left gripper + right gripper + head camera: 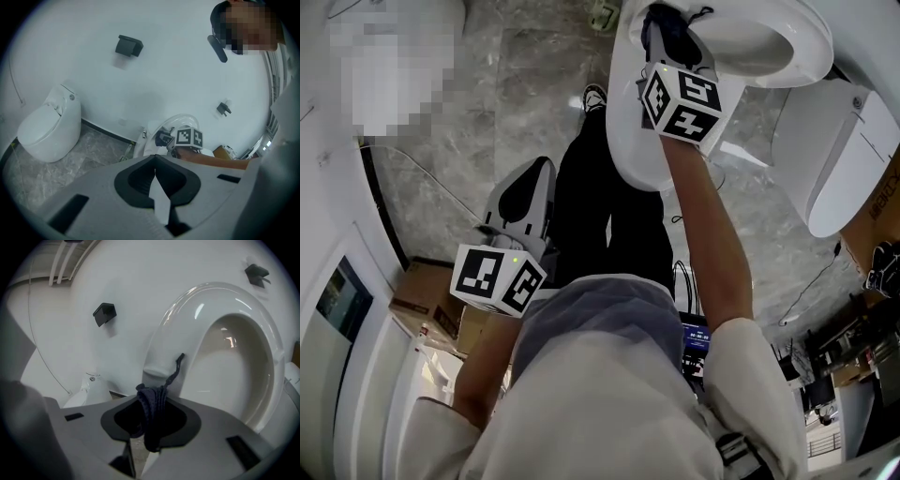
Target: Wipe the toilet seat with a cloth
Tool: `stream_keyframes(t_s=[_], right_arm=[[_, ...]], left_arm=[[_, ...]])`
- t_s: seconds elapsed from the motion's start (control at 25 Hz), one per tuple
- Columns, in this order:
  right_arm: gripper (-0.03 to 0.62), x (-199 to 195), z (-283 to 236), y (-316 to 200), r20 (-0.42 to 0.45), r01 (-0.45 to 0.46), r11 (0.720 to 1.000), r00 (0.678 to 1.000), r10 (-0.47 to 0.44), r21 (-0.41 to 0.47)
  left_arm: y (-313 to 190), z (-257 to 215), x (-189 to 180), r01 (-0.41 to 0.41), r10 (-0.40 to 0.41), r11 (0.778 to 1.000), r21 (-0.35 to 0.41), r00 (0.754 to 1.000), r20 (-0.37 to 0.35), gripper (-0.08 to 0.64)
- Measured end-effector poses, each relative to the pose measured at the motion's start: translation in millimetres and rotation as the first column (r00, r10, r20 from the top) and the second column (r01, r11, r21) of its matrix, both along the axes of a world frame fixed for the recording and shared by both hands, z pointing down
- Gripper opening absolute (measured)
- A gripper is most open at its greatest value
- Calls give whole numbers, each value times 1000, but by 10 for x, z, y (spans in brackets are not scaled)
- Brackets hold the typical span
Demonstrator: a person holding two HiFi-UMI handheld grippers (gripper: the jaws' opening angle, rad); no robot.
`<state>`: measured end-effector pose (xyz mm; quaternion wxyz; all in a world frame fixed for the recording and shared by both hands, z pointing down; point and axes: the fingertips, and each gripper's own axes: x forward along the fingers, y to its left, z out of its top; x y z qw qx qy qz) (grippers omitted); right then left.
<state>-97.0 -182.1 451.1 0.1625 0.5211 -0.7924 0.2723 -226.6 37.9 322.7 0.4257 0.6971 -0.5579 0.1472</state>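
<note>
Step in hand: bringing the cloth to the seat. Wiping contact is not confirmed.

The right gripper [152,398] is clamped on a dark cloth [151,420], which is bunched between its jaws with a loose strand trailing up towards the seat [180,322]. The cloth sits just beside the seat's near rim. No view settles whether it touches.

The left gripper [154,171] has its jaws pressed together with nothing between them. It hangs low by the person's leg, well apart from the seat, and takes no part.

Next move, in my judgement: press the cloth down onto the rim and draw it round the ring. The bunch is narrow, so firm contact and several passes look necessary. The loose strand could drag into the bowl.

View differences:
- Only the right gripper view shows the grip on the cloth and the open bowl beyond.
- Only the head view shows both grippers together.
- Only the left gripper view shows a second toilet [47,129] against the wall.
</note>
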Motion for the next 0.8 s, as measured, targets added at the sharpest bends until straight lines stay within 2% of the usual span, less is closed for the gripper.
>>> stream_keyframes(t_s=[0.36, 0.64, 0.8], right_arm=[[101, -172, 442, 112, -39, 6, 999, 999, -8, -39], [101, -201, 768, 189, -95, 72, 994, 992, -80, -79], [101, -134, 989, 286, -119, 87, 989, 988, -101, -117]], left_arm=[[-60, 260, -49, -15, 15, 999, -37, 1000, -7, 9], [-146, 349, -72, -32, 33, 998, -47, 999, 8, 9], [-126, 442, -82, -17, 17, 999, -51, 1000, -5, 9]])
